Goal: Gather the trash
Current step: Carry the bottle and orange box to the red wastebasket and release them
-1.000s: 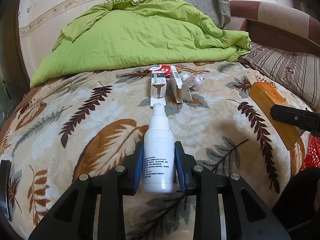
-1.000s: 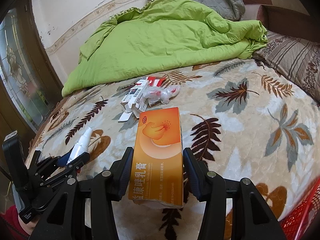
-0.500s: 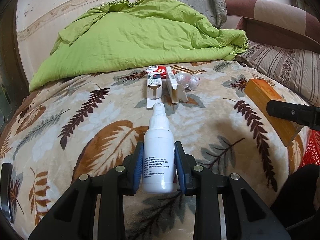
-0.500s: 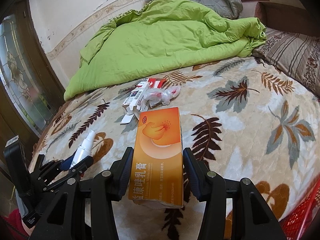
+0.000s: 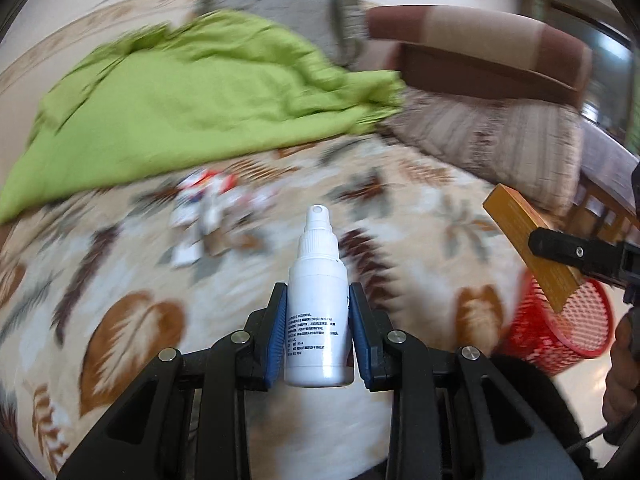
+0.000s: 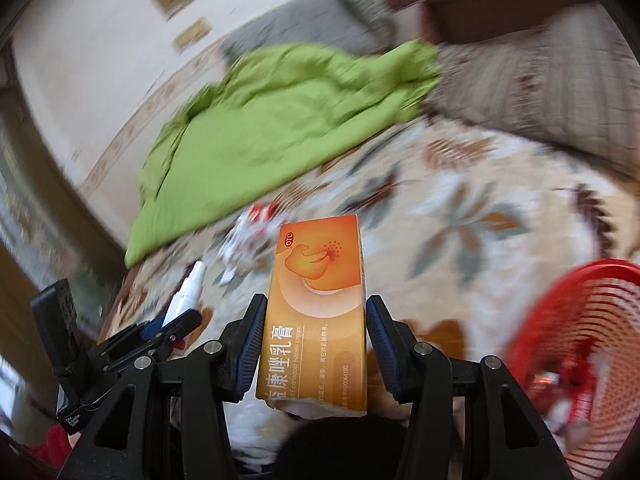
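Note:
My left gripper [image 5: 318, 310] is shut on a white spray bottle [image 5: 318, 312], nozzle pointing forward, held above the leaf-patterned blanket [image 5: 132, 280]. My right gripper [image 6: 316, 334] is shut on an orange medicine box [image 6: 320, 312]. In the left wrist view that orange box [image 5: 528, 240] hangs over a red mesh basket [image 5: 560, 332] at the right. The same basket [image 6: 580, 360] fills the right wrist view's lower right, with some trash inside. The spray bottle [image 6: 188, 292] shows at the left there. Small cartons and wrappers [image 5: 212, 208] lie blurred on the bed.
A green quilt [image 5: 180, 108] covers the far part of the bed, with a grey pillow [image 5: 280, 4] and a striped pillow [image 5: 500, 140] behind. A brown headboard [image 5: 480, 52] stands at the back right. The bed's near edge lies just below both grippers.
Both grippers have swung right, blurring the views. The red basket has come into sight, and the orange box now hangs over it. Both grips are unchanged.

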### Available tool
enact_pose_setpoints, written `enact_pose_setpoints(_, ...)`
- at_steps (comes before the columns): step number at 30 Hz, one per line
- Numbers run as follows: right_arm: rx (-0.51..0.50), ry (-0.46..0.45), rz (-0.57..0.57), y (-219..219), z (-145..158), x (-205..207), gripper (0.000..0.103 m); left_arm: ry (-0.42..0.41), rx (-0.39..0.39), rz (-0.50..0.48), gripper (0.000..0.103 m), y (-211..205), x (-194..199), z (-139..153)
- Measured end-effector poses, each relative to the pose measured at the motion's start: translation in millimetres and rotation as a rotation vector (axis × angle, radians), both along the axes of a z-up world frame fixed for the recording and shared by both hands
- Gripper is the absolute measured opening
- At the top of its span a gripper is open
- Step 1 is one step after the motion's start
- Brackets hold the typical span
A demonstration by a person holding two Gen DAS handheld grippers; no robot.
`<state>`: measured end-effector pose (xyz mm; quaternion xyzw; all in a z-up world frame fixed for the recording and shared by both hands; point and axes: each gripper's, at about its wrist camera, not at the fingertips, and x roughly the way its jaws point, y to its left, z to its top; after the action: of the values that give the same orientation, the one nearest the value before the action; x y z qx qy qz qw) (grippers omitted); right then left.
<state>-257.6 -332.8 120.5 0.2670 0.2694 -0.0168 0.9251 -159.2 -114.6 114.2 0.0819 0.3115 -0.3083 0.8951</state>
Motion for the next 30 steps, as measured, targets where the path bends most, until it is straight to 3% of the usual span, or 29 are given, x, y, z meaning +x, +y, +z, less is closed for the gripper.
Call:
enact_pose_setpoints(5, -0.002, -0.001, -0.198, -56.7, 8.9, -60.1, 0.054, 0.018, -0.044, -0.212, 0.029, -68.7, -29.0, 26.2)
enact_pose_setpoints(8, 0.006, 0.028, -0.31, -88.4, 4.2, -94.5, 0.055, 0.078, -0.072, -0.358, 0.029, -119.3, -49.0, 35.5)
enact_pose_setpoints(12, 0.049, 0.063, -0.408, -121.7, -9.4, -127.0, 0.056, 0.198, -0.086, -0.509, 0.029, -179.2, -70.6, 33.1)
enact_pose_setpoints(16, 0.08, 0.098, -0.461, -142.6, -24.5, -139.1, 0.059, 0.282, -0.066, -0.597, 0.029, -228.9, -90.0, 18.1)
enact_pose_setpoints(18, 0.1, 0.136, -0.467, -152.5, -34.1, -139.1, 0.06, 0.324, -0.058, -0.624, 0.031, -248.3, -94.3, 7.9)
enact_pose_setpoints(20, 0.092, 0.154, -0.493, -157.4, -37.4, -143.5, 0.062, 0.331, -0.037, -0.616, 0.044, -256.6, -97.4, 3.6)
enact_pose_setpoints(22, 0.084, 0.147, -0.499, -159.2, -35.9, -147.5, 0.063, 0.327, -0.053, -0.596, 0.048, -251.2, -94.4, 4.3)
enact_pose_setpoints(24, 0.07, 0.134, -0.49, -158.0, -32.2, -146.4, 0.063, 0.296, -0.046, -0.577, 0.049, -240.0, -91.1, 8.0)
enact_pose_setpoints(28, 0.073, 0.102, -0.432, -148.4, -26.0, -128.4, 0.063, 0.24, -0.061, -0.502, 0.063, -203.1, -75.0, 13.9)
enact_pose_setpoints(30, 0.064, 0.09, -0.387, -137.6, -21.8, -114.8, 0.063, 0.227, -0.052, -0.456, 0.063, -182.4, -67.0, 14.1)
